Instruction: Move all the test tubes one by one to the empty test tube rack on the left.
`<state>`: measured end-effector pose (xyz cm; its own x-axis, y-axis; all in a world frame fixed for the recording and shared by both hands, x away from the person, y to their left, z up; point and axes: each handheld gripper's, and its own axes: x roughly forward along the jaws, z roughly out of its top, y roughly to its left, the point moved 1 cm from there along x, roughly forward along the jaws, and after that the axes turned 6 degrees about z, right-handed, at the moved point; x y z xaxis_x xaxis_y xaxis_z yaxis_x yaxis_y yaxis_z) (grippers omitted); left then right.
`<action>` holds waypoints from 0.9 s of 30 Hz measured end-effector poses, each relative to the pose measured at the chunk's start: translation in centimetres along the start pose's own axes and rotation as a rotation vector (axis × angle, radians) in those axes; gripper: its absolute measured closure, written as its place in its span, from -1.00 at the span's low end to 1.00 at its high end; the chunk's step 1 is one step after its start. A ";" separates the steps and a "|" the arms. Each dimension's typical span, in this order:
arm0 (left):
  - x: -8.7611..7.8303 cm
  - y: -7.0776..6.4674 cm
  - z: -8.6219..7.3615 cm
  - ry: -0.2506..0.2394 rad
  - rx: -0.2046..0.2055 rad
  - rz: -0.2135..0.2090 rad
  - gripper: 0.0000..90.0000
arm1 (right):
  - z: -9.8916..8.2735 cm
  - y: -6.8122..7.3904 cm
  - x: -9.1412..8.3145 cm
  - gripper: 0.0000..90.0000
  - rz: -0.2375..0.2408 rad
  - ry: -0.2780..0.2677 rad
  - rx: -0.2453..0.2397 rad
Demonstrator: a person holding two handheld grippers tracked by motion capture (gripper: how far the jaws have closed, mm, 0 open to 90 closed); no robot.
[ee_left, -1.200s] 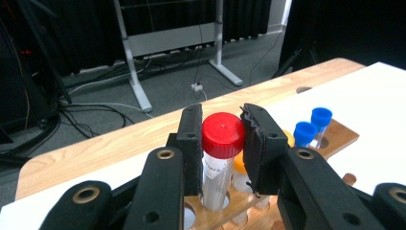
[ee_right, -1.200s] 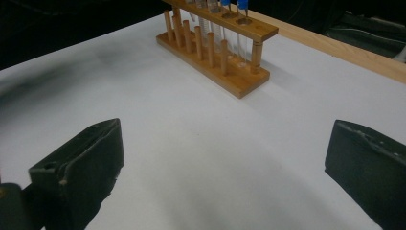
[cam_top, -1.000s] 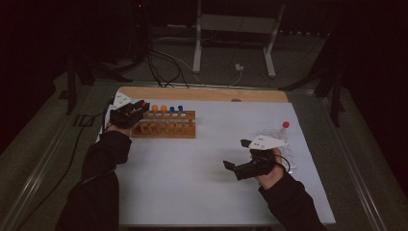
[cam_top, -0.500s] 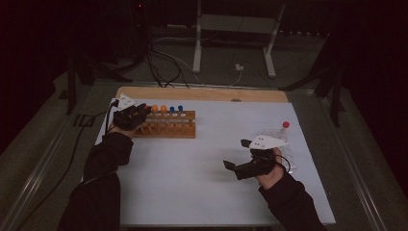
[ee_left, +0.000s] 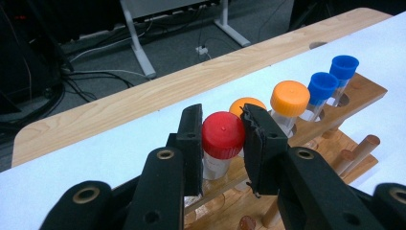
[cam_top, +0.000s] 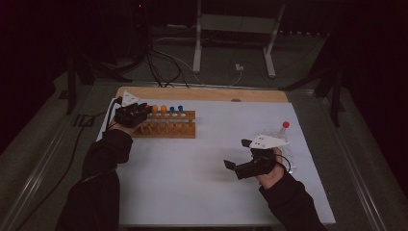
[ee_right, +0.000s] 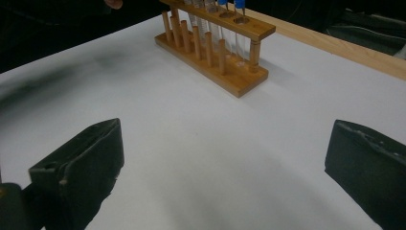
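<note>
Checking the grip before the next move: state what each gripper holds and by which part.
The left gripper clamps the red-capped tube by its cap, in the wooden rack. The right gripper is open, holding nothing.

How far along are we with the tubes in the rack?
Four capped tubes already stand in the wooden rack. The left gripper is clamped on the red-capped tube at the rack's end hole. One more red-capped tube remains beyond the open right gripper.

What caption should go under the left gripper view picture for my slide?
Left hand-held gripper shut on a red-capped tube standing in the wooden rack beside orange- and blue-capped tubes.
</note>
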<state>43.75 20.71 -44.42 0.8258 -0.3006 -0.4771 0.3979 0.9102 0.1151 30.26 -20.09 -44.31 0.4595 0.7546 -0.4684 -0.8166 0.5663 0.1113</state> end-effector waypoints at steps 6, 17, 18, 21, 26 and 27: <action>0.0 0.2 -0.2 -0.004 -0.037 -0.011 0.58 | 0.0 0.0 0.0 -1.00 0.000 0.000 0.004; -2.4 0.6 0.2 -0.066 -0.073 -0.052 -0.21 | 0.2 0.0 -0.3 -1.00 -0.005 -0.013 0.002; -2.8 0.6 0.3 -0.067 -0.073 -0.052 -0.34 | 0.2 -0.1 -0.4 -1.00 -0.007 -0.016 0.003; -4.0 0.2 0.3 -0.089 -0.073 -0.084 -0.65 | 0.4 -0.2 -0.7 -1.00 -0.015 -0.029 0.001; -6.1 -1.0 -0.4 -0.122 -0.064 -0.187 -0.89 | 0.8 -1.0 -1.8 -1.00 -0.050 -0.059 0.003; -6.4 -1.3 -0.6 -0.121 -0.057 -0.197 -0.93 | 0.9 -1.2 -2.1 -1.00 -0.061 -0.063 0.003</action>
<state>37.67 21.61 -42.01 0.7779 -0.5028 -0.3769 0.5357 0.8441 -0.0203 30.59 -22.04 -42.67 0.5291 0.7383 -0.4183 -0.7856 0.6125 0.0874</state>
